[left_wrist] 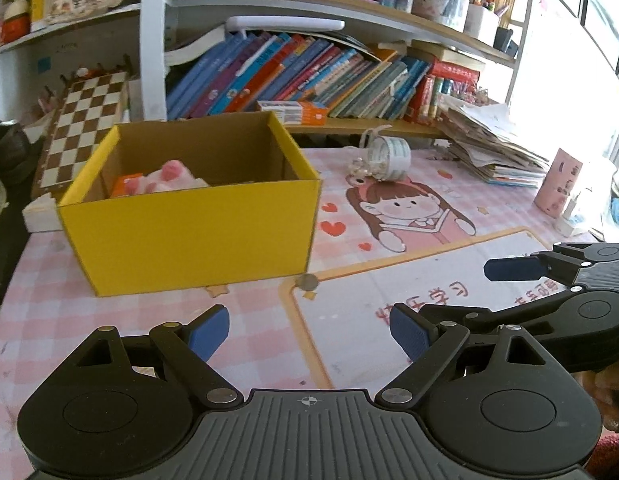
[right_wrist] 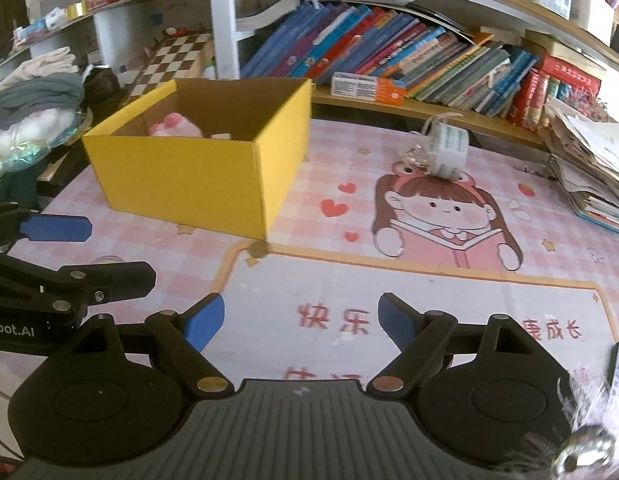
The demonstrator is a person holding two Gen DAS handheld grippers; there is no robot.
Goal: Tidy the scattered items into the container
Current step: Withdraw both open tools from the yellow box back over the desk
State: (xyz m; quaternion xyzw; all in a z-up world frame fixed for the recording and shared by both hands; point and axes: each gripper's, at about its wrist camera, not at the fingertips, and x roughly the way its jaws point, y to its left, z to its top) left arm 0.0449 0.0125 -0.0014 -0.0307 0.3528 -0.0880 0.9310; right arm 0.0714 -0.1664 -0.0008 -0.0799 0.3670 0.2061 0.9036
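A yellow cardboard box [left_wrist: 189,232] stands open on the pink desk mat [left_wrist: 349,312], holding a pink plush [left_wrist: 171,178] and an orange item [left_wrist: 123,186]; it also shows in the right wrist view [right_wrist: 197,184] with the plush [right_wrist: 173,126] inside. A roll of white tape with a beaded string [left_wrist: 389,158] lies on the mat behind the cartoon girl, also in the right wrist view [right_wrist: 447,148]. A coin [left_wrist: 308,281] lies by the box's front corner. My left gripper [left_wrist: 309,336] is open and empty above the mat. My right gripper [right_wrist: 301,320] is open and empty.
Bookshelves with slanted books [left_wrist: 309,76] run behind the desk. A chessboard [left_wrist: 85,120] leans at the left. A stack of papers [left_wrist: 493,148] and a pink cup [left_wrist: 557,184] sit at the right. Folded clothes [right_wrist: 37,92] lie left of the box.
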